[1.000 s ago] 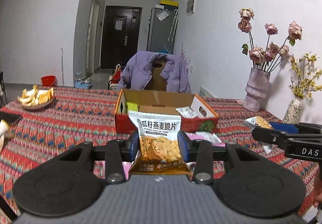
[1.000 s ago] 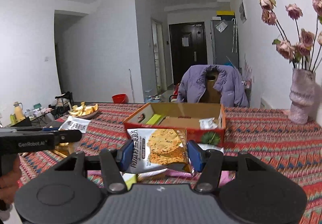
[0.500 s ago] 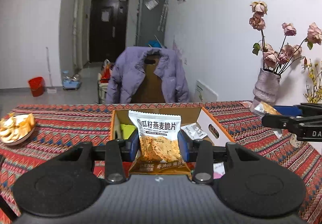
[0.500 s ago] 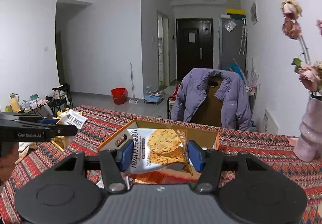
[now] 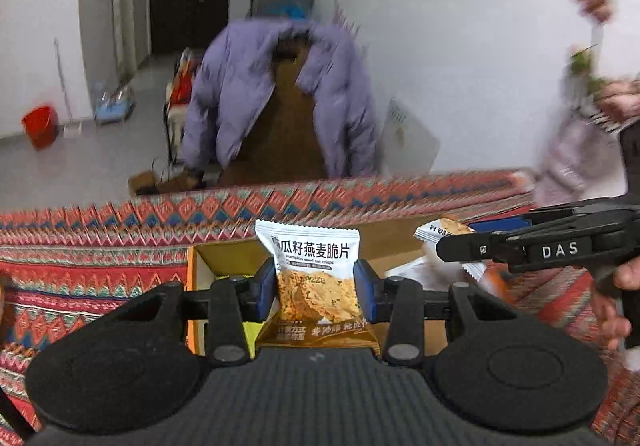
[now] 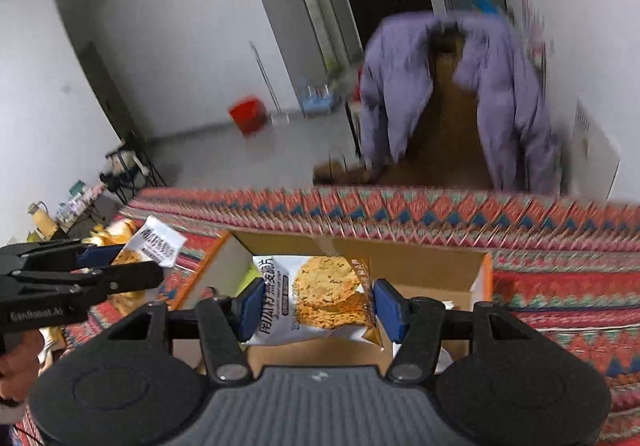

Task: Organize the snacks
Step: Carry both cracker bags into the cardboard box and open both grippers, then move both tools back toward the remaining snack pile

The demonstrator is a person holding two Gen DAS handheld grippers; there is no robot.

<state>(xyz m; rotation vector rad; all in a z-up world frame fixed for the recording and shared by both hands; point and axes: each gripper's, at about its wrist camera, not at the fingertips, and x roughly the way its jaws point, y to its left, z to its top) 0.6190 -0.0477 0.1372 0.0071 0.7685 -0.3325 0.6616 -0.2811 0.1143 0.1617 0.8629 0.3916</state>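
My left gripper is shut on an oat crisp packet, which stands upright between the blue pads. It hangs over the open cardboard box on the patterned tablecloth. My right gripper is shut on a second oat crisp packet, turned sideways, above the same box. The left wrist view has the right gripper at the right edge with its packet. In the right wrist view, the left gripper and its packet sit at the left. The box floor is mostly hidden.
A purple jacket hangs on a chair beyond the table's far edge. A pale vase of dried roses stands at the right. A plate of orange peel lies at the left. A red bucket sits on the floor.
Both grippers have travelled forward with their packets and tipped downward. The box, ahead of them before, now lies right under the fingers. Both grips are unchanged.
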